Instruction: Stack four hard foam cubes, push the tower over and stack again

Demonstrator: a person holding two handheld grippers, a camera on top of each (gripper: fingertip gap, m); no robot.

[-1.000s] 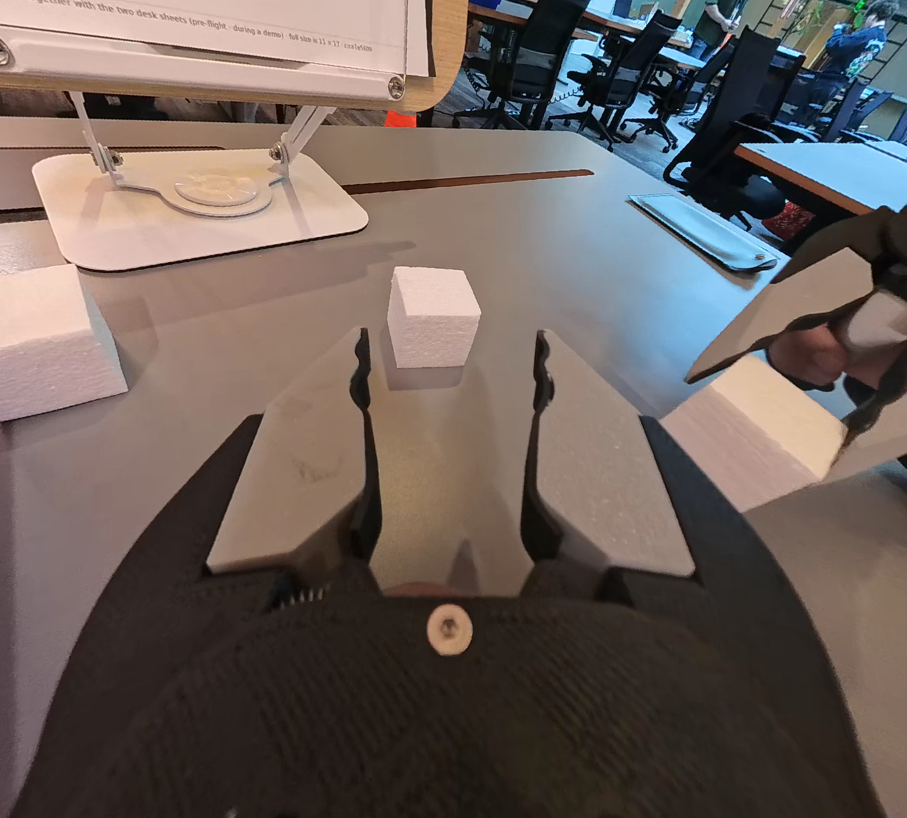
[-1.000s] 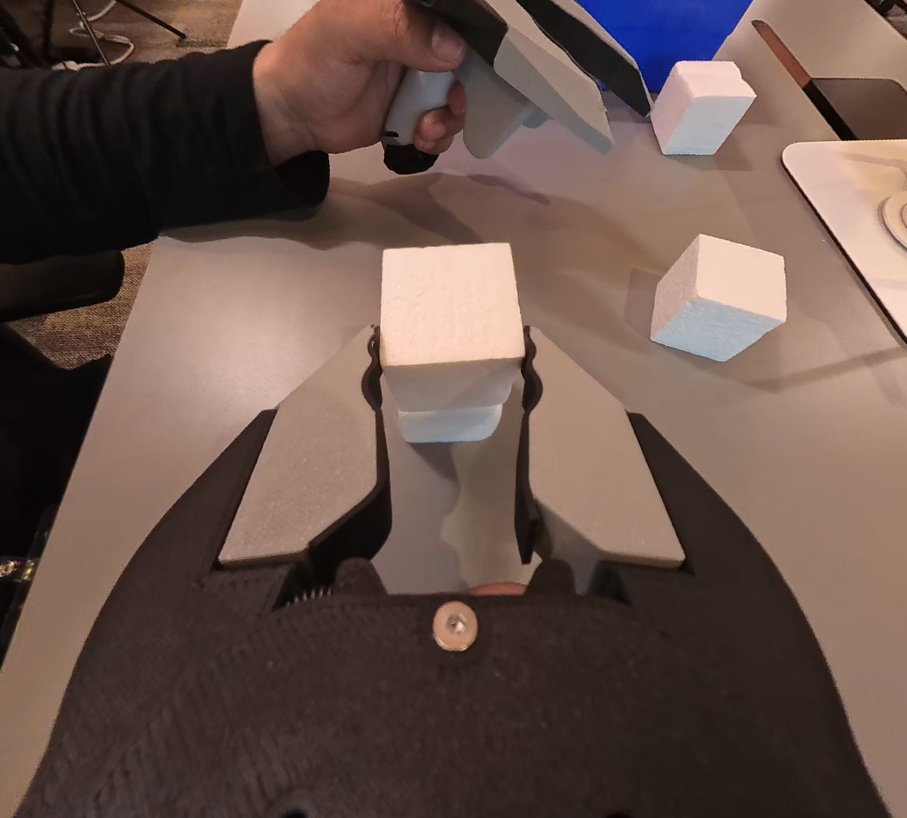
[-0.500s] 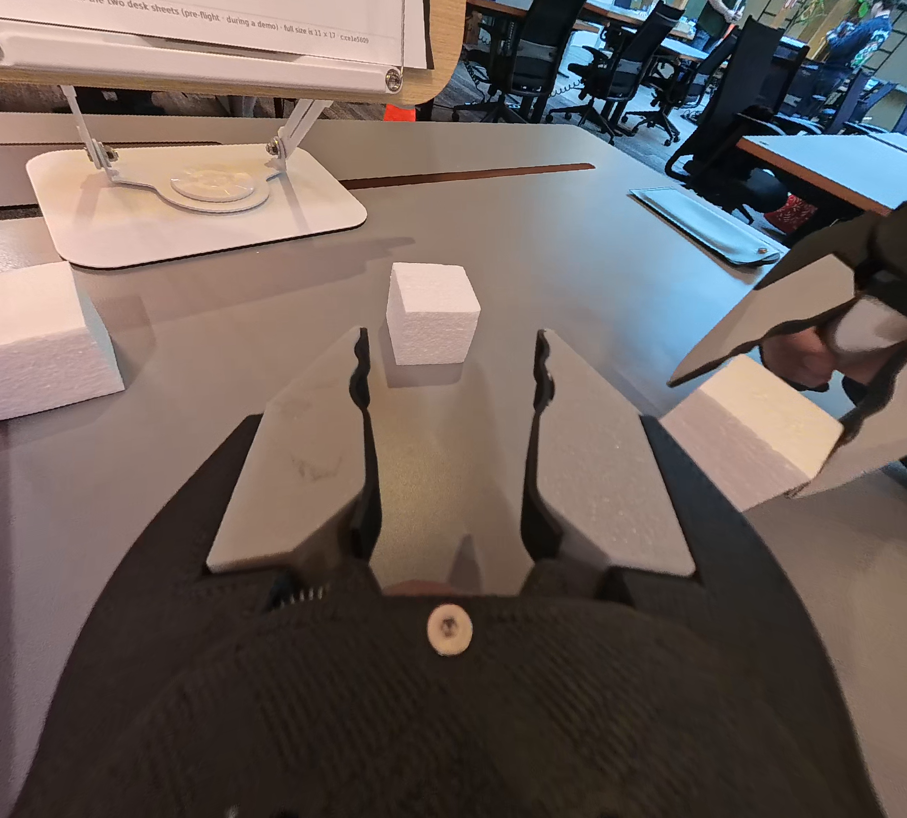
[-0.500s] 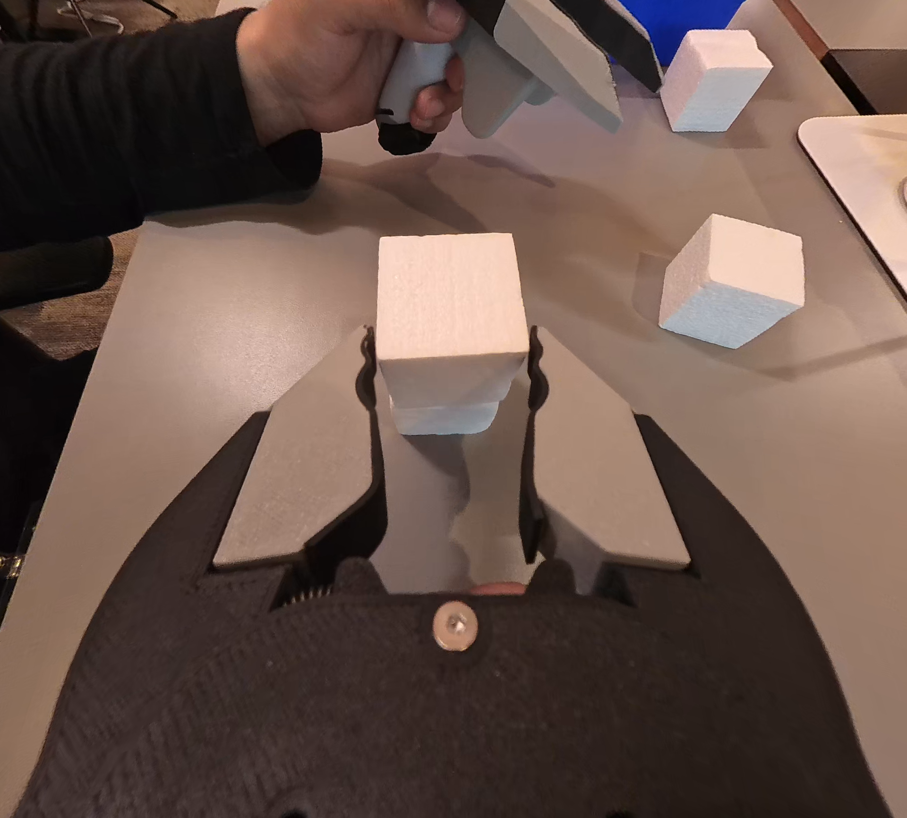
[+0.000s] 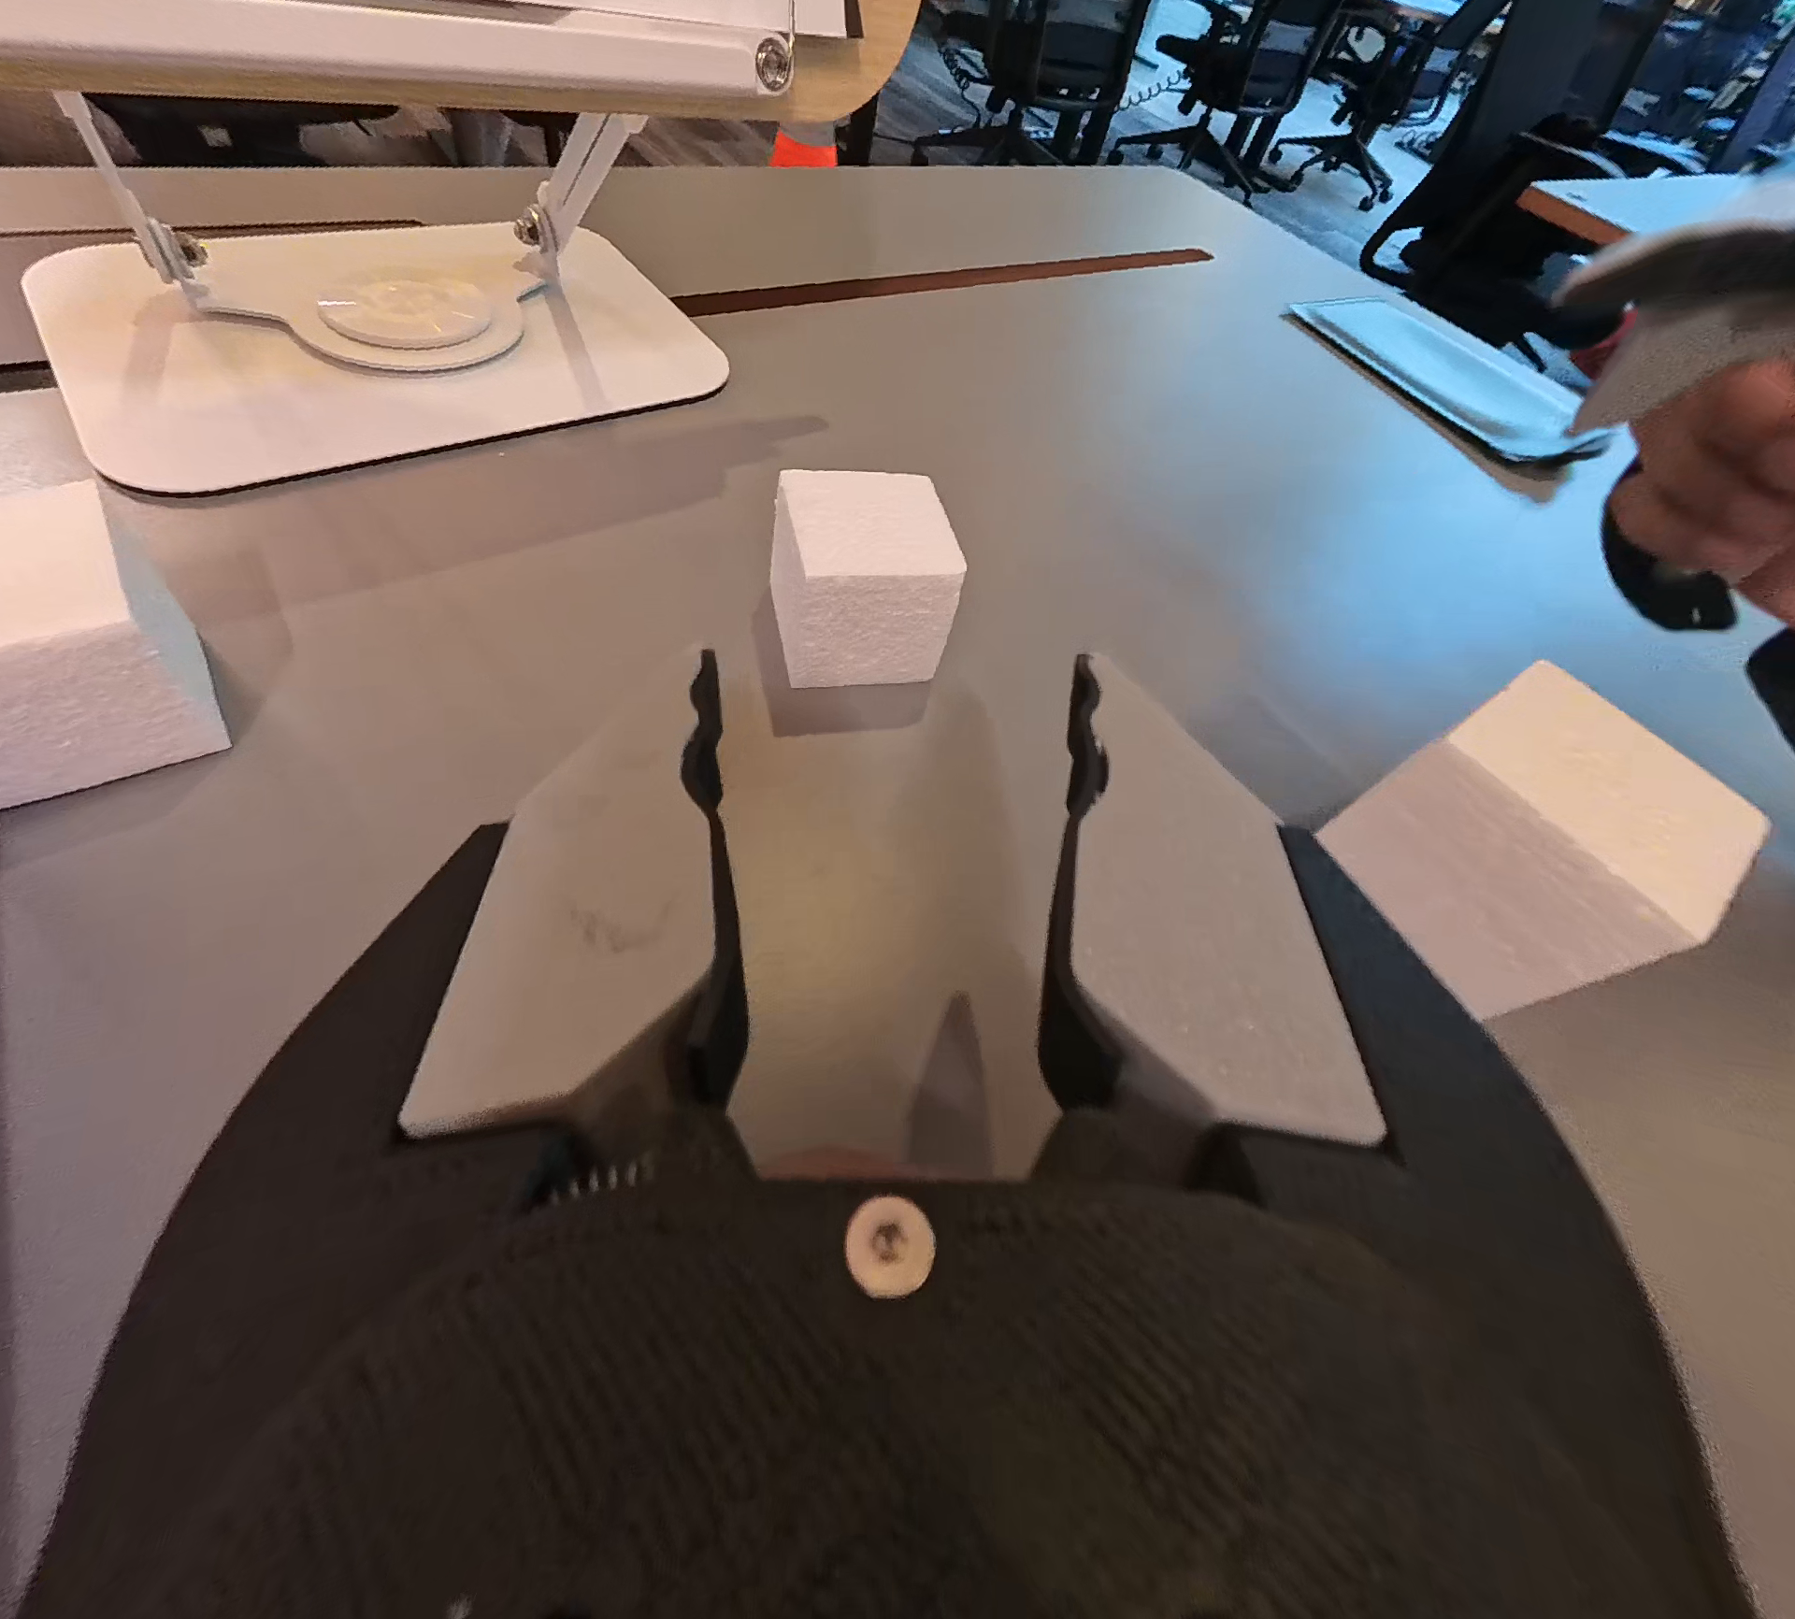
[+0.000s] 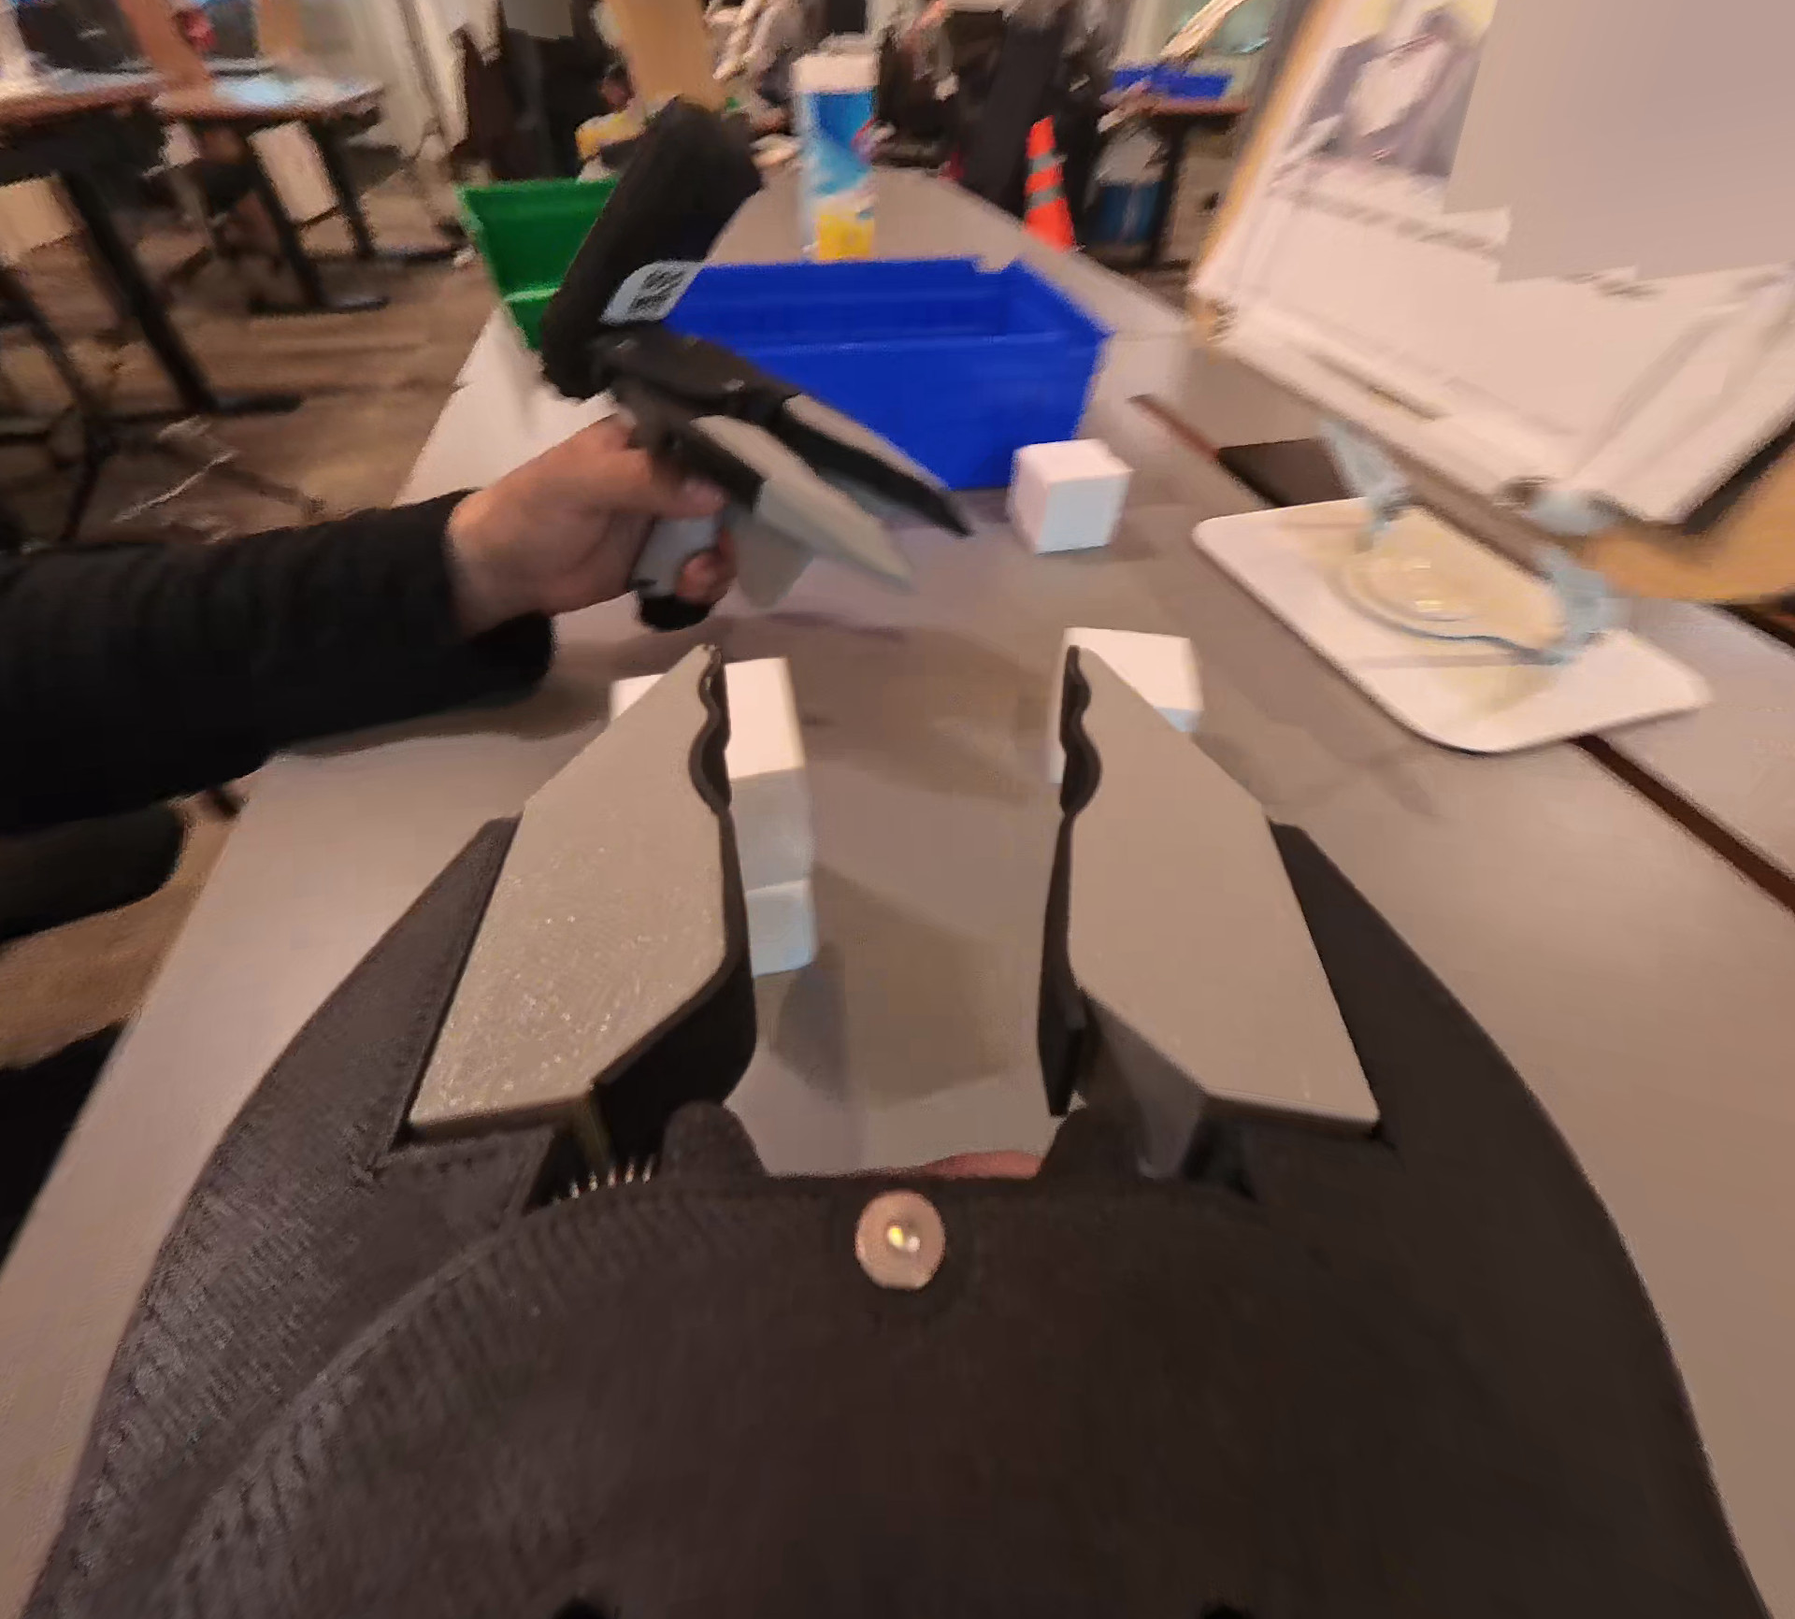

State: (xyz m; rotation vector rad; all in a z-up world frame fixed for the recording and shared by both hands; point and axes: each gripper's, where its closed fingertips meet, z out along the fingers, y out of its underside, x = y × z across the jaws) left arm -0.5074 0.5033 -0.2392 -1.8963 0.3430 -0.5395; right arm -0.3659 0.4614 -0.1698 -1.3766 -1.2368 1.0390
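Both grippers (image 5: 892,703) (image 6: 889,703) agape and empty, foam cube (image 5: 864,577) ahead, sign stand (image 5: 369,349) beyond, seemingly a two-cube stack (image 6: 767,805) left.

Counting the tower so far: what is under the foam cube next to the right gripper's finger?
A second foam cube on the grey table. The gripper finger covers the left part of both, so alignment is unclear.

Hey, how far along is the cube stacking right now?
Done: a stack of two cubes looks built, with the right gripper open and clear of it. In hand: nothing is gripped; the open left gripper points at a loose third cube just ahead. Left: add that one and the fourth cube by the stand, push the tower over, restack.
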